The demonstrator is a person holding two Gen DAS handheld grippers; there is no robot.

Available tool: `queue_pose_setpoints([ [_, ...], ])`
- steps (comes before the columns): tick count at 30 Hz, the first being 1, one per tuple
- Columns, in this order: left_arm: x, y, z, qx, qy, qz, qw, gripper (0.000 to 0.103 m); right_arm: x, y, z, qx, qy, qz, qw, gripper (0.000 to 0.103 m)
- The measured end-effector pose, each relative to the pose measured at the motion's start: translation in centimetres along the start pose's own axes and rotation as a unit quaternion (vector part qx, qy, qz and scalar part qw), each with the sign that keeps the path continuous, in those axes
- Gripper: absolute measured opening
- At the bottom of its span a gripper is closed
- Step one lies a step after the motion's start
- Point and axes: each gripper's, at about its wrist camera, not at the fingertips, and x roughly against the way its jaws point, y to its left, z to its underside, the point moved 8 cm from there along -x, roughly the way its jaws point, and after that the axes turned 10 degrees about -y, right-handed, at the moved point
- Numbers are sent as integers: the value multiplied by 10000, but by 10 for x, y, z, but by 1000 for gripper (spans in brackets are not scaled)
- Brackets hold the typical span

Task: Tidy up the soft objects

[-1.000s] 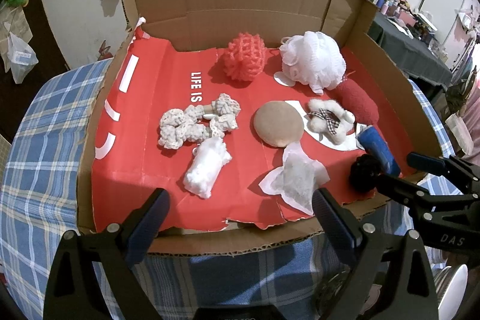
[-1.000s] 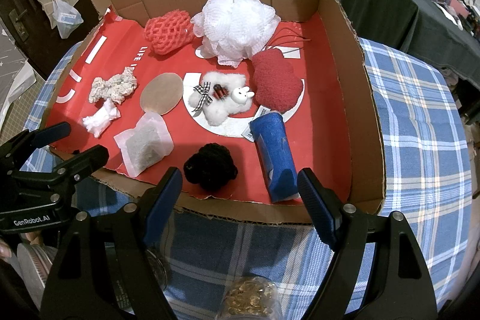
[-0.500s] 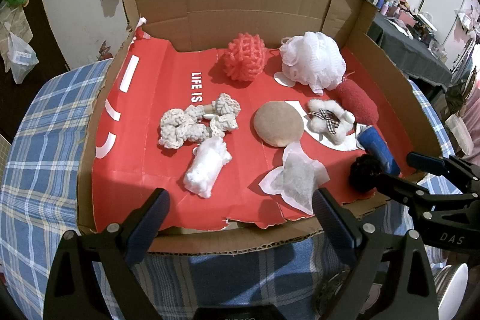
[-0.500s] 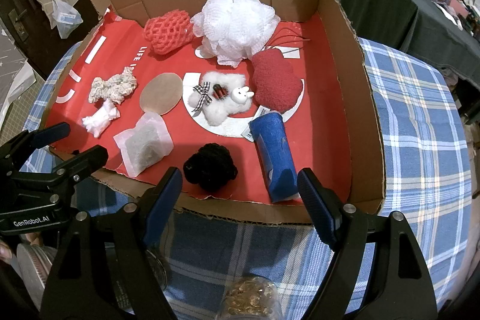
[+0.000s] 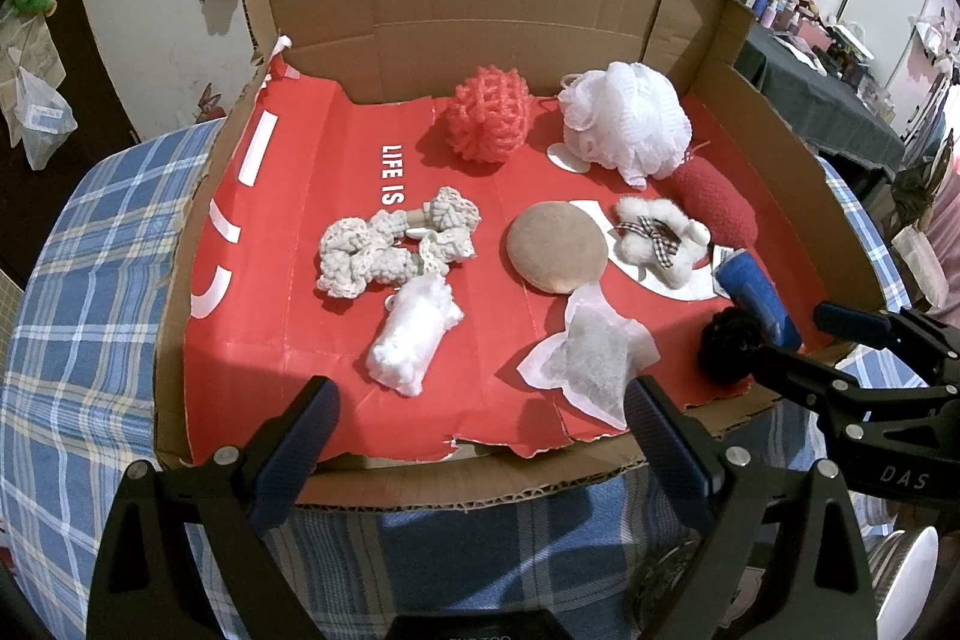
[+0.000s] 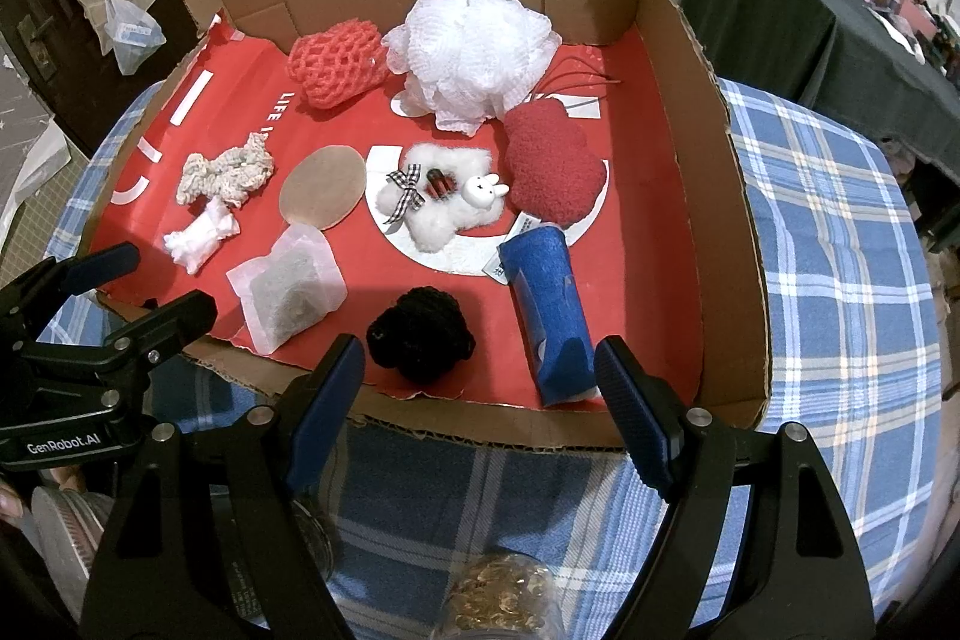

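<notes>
Left gripper [image 5: 480,415]: matte black frame, two angled arms, each ending in a dark blue ribbed pad [image 5: 297,451]. Silver screws [image 5: 225,455] sat at the arm joints, two per side. Seen from the right camera, its side bore white lettering "GenRobot.AI" [image 6: 62,443].

Right gripper [image 6: 480,388]: same black build, same blue ribbed pads [image 6: 635,421], silver screws [image 6: 699,415] at the joints. From the left camera, its body showed white letters "DAS" [image 5: 905,476]. Near left, a fingertip [image 6: 7,503] showed at the edge.
</notes>
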Motion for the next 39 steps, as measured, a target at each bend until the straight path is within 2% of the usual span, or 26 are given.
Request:
queue_pose_setpoints([
  [25, 0, 2, 1, 65, 23, -11, 10000, 98, -1, 2, 2, 86, -9, 40, 10000, 79],
  [31, 9, 7, -3, 162, -40, -58, 9998, 98, 10, -6, -6, 37, -246, 163, 9996, 79],
  [34, 28, 12, -13, 284, -249, -14, 9993, 98, 30, -7, -15, -15, -445, 116, 9989, 79],
  [39, 82, 19, -31, 297, -925, -118, 9952, 100, 86, -3, -26, 43, -1033, 127, 9946, 79],
])
